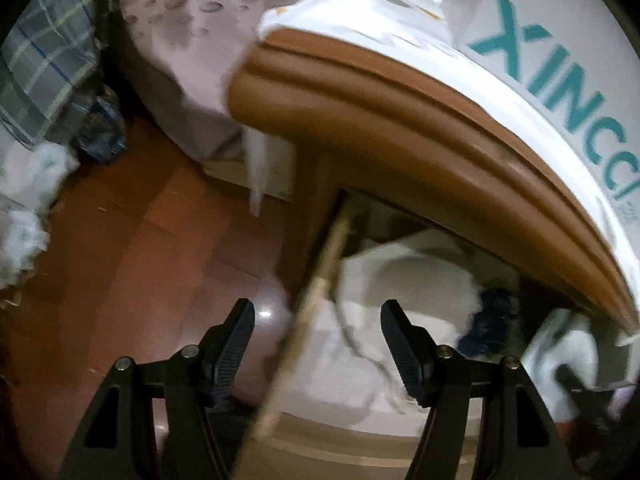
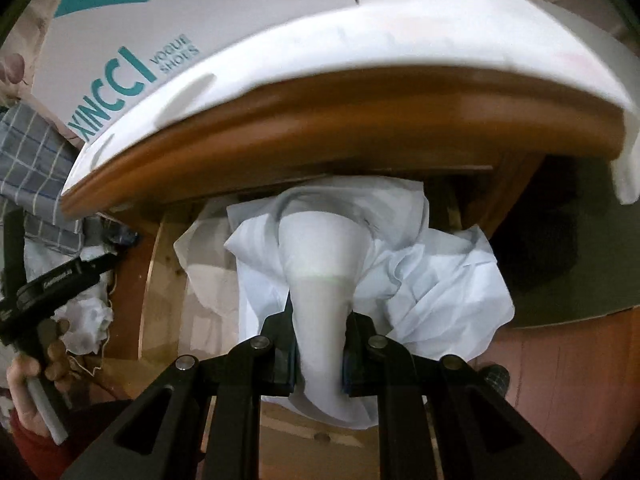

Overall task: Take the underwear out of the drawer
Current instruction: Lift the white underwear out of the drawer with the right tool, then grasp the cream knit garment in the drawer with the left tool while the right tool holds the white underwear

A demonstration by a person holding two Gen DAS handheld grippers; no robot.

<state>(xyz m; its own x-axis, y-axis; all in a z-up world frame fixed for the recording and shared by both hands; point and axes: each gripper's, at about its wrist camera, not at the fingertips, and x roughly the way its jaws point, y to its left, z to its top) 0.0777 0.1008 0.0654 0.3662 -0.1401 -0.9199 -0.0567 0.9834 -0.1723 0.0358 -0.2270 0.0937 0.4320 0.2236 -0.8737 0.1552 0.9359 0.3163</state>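
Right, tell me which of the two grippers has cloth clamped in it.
The right gripper: it pinches the white underwear over the drawer. The left gripper stands open, holding nothing.

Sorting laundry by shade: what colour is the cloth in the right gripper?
Pale blue-white cloth, plain; right wrist view.

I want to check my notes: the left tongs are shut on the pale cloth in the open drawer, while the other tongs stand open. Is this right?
Not quite: the sides are swapped. The right wrist view shows the right tongs shut on the pale cloth in the open drawer; the left tongs stand open.
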